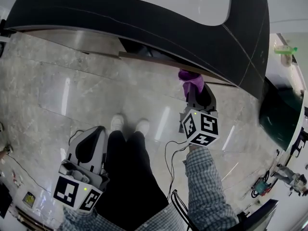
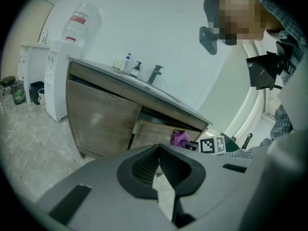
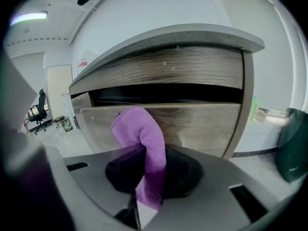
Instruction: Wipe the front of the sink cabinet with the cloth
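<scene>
The sink cabinet (image 1: 144, 59) has a dark top and a wood-grain front (image 2: 103, 114), with one drawer front (image 3: 197, 121) standing slightly out below a dark gap. My right gripper (image 1: 194, 88) is shut on a purple cloth (image 1: 190, 80). The cloth (image 3: 144, 138) sticks up from the jaws, right in front of the drawer front; I cannot tell whether it touches. In the left gripper view the cloth (image 2: 180, 138) shows by the cabinet's right end. My left gripper (image 1: 94, 133) hangs low at the left, away from the cabinet, shut with nothing in it (image 2: 158, 160).
The person's dark trousers and white shoes (image 1: 129, 124) stand on the marble floor between the grippers. A cable (image 1: 169, 153) loops near the right arm. A dark green bin (image 3: 293, 143) stands right of the cabinet. A water dispenser (image 2: 60, 76) stands to its left. A faucet (image 2: 155, 73) and bottles (image 2: 127, 63) sit on top.
</scene>
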`<action>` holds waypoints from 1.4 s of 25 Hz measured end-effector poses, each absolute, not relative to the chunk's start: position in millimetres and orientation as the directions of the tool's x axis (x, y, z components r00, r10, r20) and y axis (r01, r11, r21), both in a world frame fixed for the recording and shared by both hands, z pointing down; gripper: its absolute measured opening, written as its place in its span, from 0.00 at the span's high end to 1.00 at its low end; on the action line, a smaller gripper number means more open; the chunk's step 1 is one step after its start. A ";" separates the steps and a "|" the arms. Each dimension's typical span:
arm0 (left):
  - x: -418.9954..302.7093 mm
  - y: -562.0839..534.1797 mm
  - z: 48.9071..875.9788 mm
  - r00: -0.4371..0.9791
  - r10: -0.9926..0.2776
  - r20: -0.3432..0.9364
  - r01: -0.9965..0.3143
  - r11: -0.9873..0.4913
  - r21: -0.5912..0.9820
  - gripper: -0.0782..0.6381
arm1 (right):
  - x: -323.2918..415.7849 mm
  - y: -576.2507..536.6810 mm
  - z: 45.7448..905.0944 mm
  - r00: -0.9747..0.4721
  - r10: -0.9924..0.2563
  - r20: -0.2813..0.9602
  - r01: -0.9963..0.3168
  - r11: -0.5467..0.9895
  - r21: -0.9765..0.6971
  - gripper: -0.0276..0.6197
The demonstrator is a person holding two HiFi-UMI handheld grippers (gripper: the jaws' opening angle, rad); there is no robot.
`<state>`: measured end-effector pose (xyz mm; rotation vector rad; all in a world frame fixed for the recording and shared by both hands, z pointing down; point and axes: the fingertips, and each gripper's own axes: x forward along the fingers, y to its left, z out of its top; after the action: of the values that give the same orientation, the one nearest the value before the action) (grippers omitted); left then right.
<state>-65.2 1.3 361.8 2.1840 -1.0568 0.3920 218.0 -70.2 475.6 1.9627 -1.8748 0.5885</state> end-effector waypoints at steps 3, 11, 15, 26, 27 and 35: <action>-52.6 1.0 362.0 0.640 -0.562 0.524 -0.769 -0.466 0.438 0.88 | 237.6 -64.5 478.5 0.048 -0.847 0.530 -0.996 -0.077 -0.034 0.84; -24.9 4.0 367.8 0.672 -0.521 0.527 -0.740 -0.502 0.447 0.88 | 297.5 -45.0 482.4 0.149 -0.834 0.531 -0.983 -0.181 -0.009 0.84; -12.1 6.5 371.2 0.689 -0.495 0.530 -0.723 -0.521 0.453 0.88 | 323.2 -36.5 483.3 0.200 -0.826 0.527 -0.971 -0.237 -0.004 0.84; 5.7 8.2 377.8 0.711 -0.454 0.537 -0.698 -0.546 0.463 0.88 | 383.2 3.2 485.7 0.356 -0.774 0.525 -0.911 -0.411 0.012 0.84; 5.6 8.6 378.3 0.711 -0.452 0.539 -0.698 -0.545 0.464 0.88 | 387.2 7.1 487.0 0.371 -0.767 0.524 -0.904 -0.428 0.014 0.84; 3.8 8.8 380.6 0.709 -0.449 0.543 -0.699 -0.545 0.463 0.88 | 388.0 25.6 512.6 0.425 -0.722 0.545 -0.839 -0.541 -0.062 0.84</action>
<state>3.8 8.8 380.6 2.2360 -0.8691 0.4781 388.0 25.6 512.6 2.4591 -1.3702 0.7765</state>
